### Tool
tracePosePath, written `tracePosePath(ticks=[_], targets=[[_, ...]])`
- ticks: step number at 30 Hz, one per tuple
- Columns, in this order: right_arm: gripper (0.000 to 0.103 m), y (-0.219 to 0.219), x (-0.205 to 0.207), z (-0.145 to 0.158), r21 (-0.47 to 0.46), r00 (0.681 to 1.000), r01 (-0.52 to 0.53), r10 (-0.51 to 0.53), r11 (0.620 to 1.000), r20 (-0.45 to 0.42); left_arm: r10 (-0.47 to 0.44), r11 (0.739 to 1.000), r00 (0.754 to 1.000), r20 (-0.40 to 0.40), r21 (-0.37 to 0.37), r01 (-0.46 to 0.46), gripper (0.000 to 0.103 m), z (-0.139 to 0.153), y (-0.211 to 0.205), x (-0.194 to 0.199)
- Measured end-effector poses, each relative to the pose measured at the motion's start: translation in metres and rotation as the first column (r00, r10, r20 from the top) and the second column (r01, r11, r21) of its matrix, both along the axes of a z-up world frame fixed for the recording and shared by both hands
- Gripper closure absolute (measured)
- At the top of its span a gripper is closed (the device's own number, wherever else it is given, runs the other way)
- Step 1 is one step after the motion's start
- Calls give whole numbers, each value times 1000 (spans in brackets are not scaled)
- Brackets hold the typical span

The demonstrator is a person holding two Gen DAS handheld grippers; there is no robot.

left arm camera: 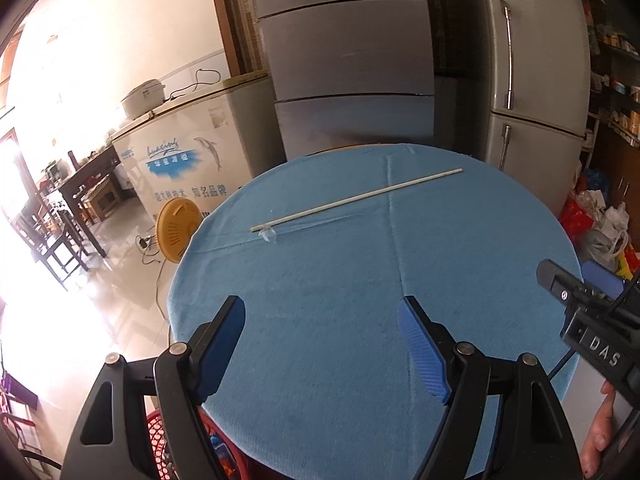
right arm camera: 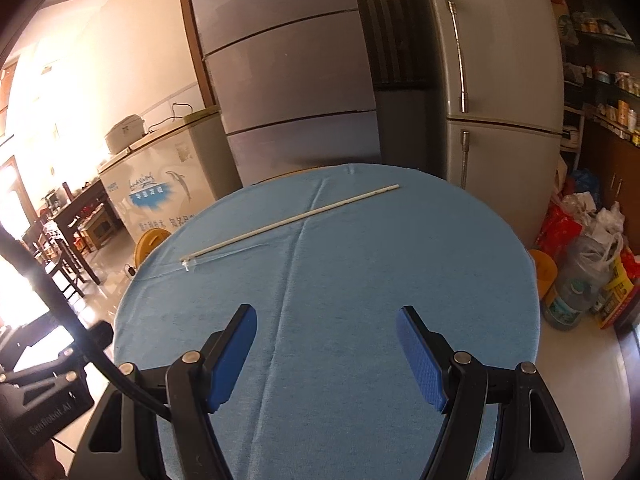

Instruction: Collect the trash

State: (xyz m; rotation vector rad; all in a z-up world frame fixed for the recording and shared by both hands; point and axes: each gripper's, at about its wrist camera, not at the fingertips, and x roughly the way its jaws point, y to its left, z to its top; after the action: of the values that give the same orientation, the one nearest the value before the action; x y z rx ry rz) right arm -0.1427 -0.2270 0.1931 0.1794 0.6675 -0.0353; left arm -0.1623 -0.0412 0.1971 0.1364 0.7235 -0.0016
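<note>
A long thin white stick (left arm camera: 356, 199) lies across the far part of the round table with a blue cloth (left arm camera: 360, 280). A bit of clear wrapper (left arm camera: 267, 234) sits at its left end. Both also show in the right wrist view: the stick (right arm camera: 290, 221) and the wrapper (right arm camera: 188, 265). My left gripper (left arm camera: 322, 320) is open and empty over the table's near side. My right gripper (right arm camera: 326, 328) is open and empty too, also short of the stick; it shows at the right edge of the left wrist view (left arm camera: 580, 284).
A red basket (left arm camera: 160, 448) stands below the table's near left edge. A yellow fan (left arm camera: 176, 228) stands on the floor at the left. Fridges (left arm camera: 532, 60) and a chest freezer (left arm camera: 188, 152) stand behind the table. Bags and bottles (right arm camera: 584, 264) crowd the floor at the right.
</note>
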Motion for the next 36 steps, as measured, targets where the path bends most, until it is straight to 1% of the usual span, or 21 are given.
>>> tracePosePath(ticks=[5, 10, 24, 36], targets=[[27, 0, 3, -3, -27, 1000, 20, -20, 999, -14, -12, 1000, 1000, 6, -12, 12, 24, -2, 0, 7], [27, 4, 8, -5, -50, 1000, 17, -18, 999, -16, -11, 1000, 1000, 6, -18, 12, 24, -5, 5, 12], [27, 26, 35, -8, -94, 999, -32, 30, 995, -23, 22, 999, 999, -30, -33, -23, 24, -13, 21, 39], [27, 38, 55, -12, -95, 997, -78, 75, 992, -36, 47, 998, 997, -58, -36, -49, 24, -18, 25, 54]])
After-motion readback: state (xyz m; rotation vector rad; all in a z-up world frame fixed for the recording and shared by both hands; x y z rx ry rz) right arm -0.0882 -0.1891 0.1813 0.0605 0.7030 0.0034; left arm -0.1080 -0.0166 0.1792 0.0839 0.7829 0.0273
